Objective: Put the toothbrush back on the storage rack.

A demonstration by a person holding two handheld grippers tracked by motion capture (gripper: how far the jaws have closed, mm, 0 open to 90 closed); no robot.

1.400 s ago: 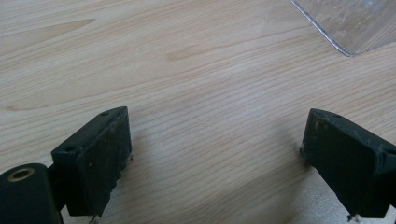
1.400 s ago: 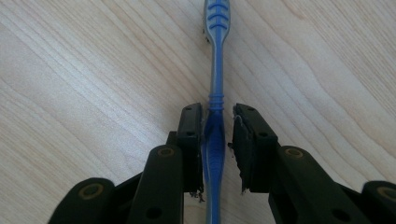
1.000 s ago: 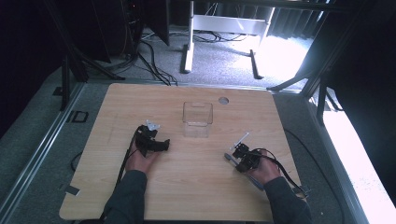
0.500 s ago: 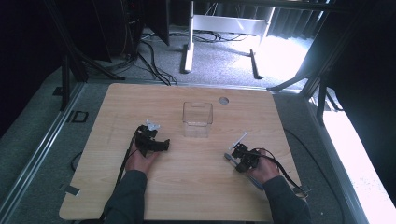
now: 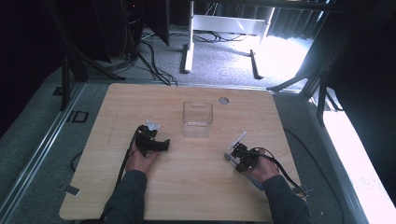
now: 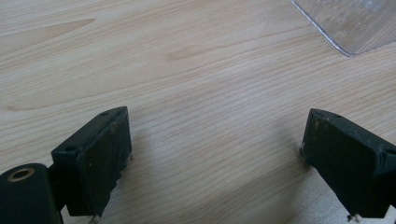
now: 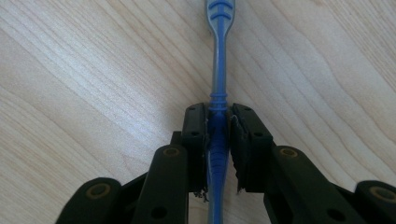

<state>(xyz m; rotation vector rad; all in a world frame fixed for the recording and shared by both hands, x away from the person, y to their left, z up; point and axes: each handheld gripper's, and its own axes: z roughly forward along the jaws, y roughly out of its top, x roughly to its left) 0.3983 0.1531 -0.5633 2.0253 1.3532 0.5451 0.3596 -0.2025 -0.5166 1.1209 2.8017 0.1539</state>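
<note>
At the near edge of the light wooden table [image 5: 187,186], two dark-sleeved forearms come in, each hand holding one black two-jaw gripper, so there are two grippers in all. The right gripper [image 7: 218,140] has its jaws clenched on a slim blue plastic toothbrush [image 7: 218,70]; the right gripper view shows this plainly, the ribbed blue handle pinched between the two black jaws and running on past them along the wood grain toward the top of that view, its far end cut off by the frame. In the high view that same right gripper [image 5: 238,154] sits at the right, near part of the table, and the toothbrush [image 5: 240,138] reads only as a thin pale stick slanting away to the far right, its colour hard to make out there. The left gripper [image 6: 215,154] has its jaws released and spread wide, with only bare wood between them in the left gripper view, and one corner of a clear square plastic container [image 6: 355,23] at the upper right of that view, apart from the jaws. In the high view the left gripper [image 5: 156,142] rests on the left, near-middle part of the table, and the single clear container [image 5: 197,119] stands upright further off, near the table's centre, between the two grippers and touching neither. Beyond it a small round grey disc [image 5: 223,100] sits in the tabletop near the far edge.
</note>
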